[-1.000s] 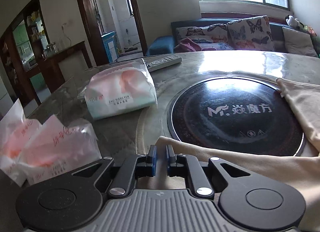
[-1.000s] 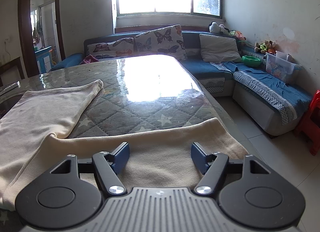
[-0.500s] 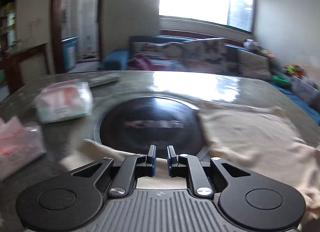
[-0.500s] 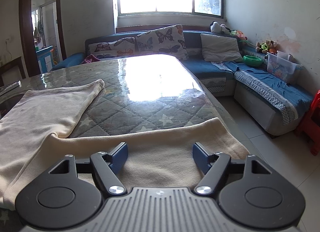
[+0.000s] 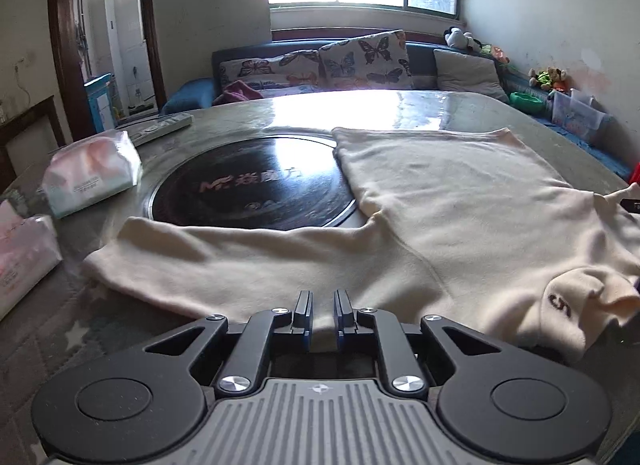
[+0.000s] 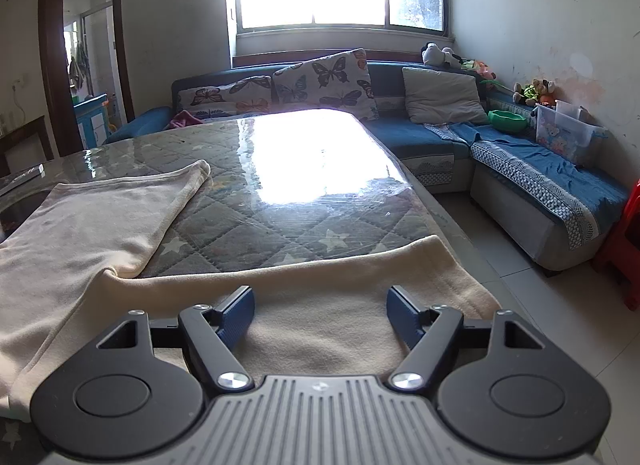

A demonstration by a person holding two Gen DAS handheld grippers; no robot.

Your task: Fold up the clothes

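Note:
A cream long-sleeved top [image 5: 460,201] lies spread on the table, its left sleeve [image 5: 224,261] stretched toward me and its collar [image 5: 576,305] at the right. My left gripper [image 5: 322,307] is nearly shut, its jaws pinching the near edge of the left sleeve. In the right wrist view the same top [image 6: 100,221] lies at the left and its right sleeve [image 6: 340,289] crosses in front. My right gripper [image 6: 320,311] is open wide, low over that sleeve, holding nothing.
A black round hotplate [image 5: 252,185] is set in the table under the top. Two tissue packs [image 5: 90,173] [image 5: 20,257] and a remote [image 5: 160,129] lie at the left. The table edge [image 6: 460,233] drops at the right. A blue sofa [image 6: 520,169] stands beyond.
My left gripper has swung right and pulled back along the sleeve; the whole top now shows in its view. The right gripper has barely moved and stays open.

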